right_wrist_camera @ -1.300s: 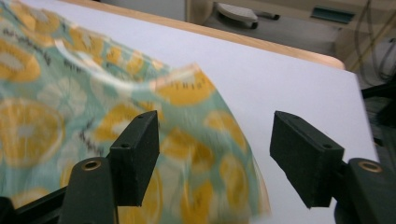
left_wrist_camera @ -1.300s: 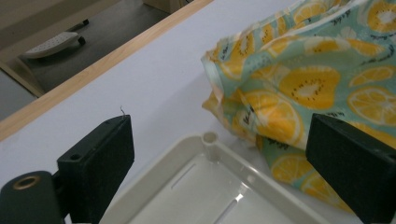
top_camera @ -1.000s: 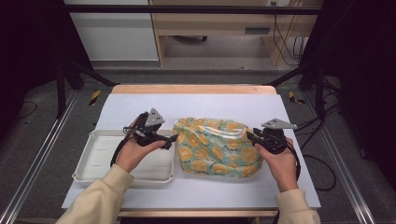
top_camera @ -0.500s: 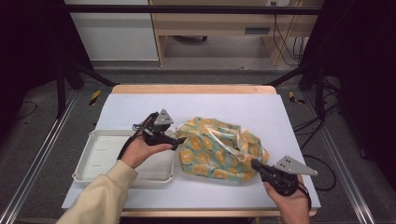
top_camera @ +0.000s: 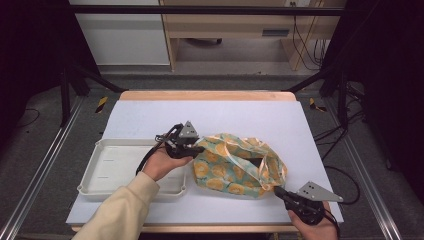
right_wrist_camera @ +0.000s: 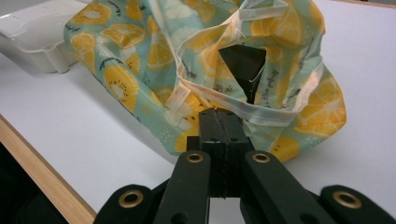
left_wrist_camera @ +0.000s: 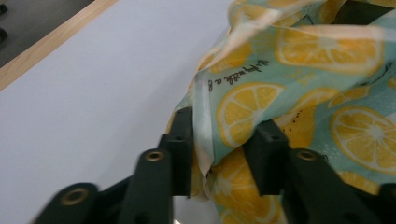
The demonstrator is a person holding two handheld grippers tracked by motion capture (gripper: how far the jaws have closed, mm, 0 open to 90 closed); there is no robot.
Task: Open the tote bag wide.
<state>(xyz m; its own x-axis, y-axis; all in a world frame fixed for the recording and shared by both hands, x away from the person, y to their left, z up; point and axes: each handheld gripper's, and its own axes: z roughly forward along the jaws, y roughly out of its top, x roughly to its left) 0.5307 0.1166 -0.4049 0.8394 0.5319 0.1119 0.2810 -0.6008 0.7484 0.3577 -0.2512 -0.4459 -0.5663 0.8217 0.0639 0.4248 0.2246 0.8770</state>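
Observation:
A teal cloth bag [top_camera: 225, 167] printed with lemon slices lies on the white table cover, with a dark box [right_wrist_camera: 243, 63] showing through its mouth. My left gripper [top_camera: 199, 149] is at the bag's left edge. Its jaws stand apart, and a fold of the bag's cloth [left_wrist_camera: 229, 121] and its pale hem sit between them. My right gripper [top_camera: 276, 190] is at the bag's front right corner, near the table's front edge. In the right gripper view its jaws are pressed together on the pale strap [right_wrist_camera: 261, 116] of the bag's mouth, which looks pulled taut.
A white plastic tray [top_camera: 107, 167] lies left of the bag, under my left forearm. The wooden table edge [top_camera: 205, 95] runs along the back. Metal frame rails [top_camera: 45, 160] flank the table, and cables hang at the right.
My right gripper has pulled back from the bag's right edge toward the front right corner of the table, stretching the bag's mouth after it. The left gripper shifted slightly right.

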